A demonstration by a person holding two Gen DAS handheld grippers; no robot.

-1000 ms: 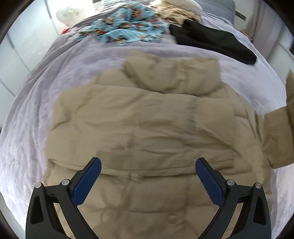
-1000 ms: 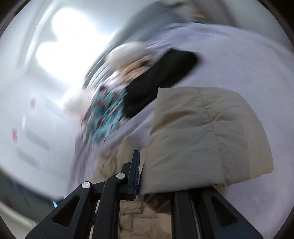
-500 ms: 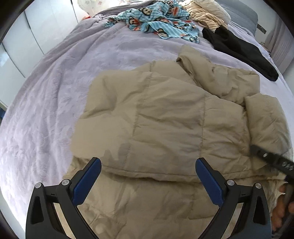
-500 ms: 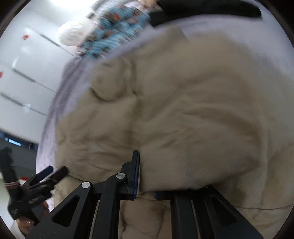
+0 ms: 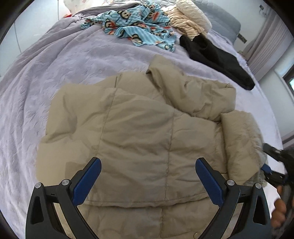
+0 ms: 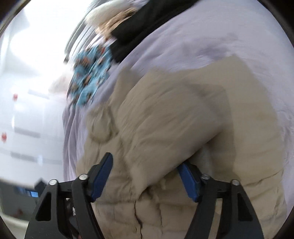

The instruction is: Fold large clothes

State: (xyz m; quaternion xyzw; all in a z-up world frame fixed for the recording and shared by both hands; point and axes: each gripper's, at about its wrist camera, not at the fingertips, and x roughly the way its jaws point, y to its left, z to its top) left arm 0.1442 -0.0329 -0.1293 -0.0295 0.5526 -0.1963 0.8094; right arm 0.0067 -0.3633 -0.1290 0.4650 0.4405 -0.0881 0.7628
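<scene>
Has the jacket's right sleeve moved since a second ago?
Yes. The sleeve hung off beside the beige jacket; it now lies folded across the jacket's right side, away from the bedspread. The right gripper is opening around it.

Curtain (image 5: pixel 264 46), headboard (image 5: pixel 220 14), perhaps a wardrobe (image 6: pixel 27 110).

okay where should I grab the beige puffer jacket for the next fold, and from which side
Probably the beige puffer jacket at its near hem, coming from the near edge with the open left gripper: that edge lies flat and free, with the sleeve already folded in.
</scene>
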